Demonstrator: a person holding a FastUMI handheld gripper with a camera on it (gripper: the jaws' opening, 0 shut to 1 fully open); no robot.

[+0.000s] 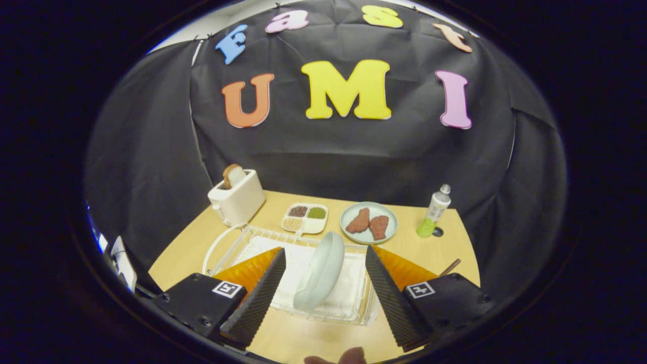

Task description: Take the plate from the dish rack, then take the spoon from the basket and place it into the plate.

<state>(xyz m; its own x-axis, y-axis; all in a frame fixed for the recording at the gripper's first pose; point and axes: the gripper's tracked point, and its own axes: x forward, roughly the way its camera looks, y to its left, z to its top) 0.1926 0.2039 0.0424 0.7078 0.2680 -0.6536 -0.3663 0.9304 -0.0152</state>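
Note:
A pale green plate [320,270] stands on edge, leaning, in a clear wire dish rack [349,308] on the wooden table. My gripper [326,255] is open, held above the rack, with the plate between its two fingers and neither finger touching it. A brown stick-like handle [450,267] pokes out just beyond the right finger; I cannot tell whether it is the spoon.
Beyond the rack are a white toaster [237,199] with a bread slice, a white divided dish [305,218] of grains, a plate with two meat pieces [369,223] and a green-and-white bottle [433,212]. A fingertip [336,358] shows below the fingers.

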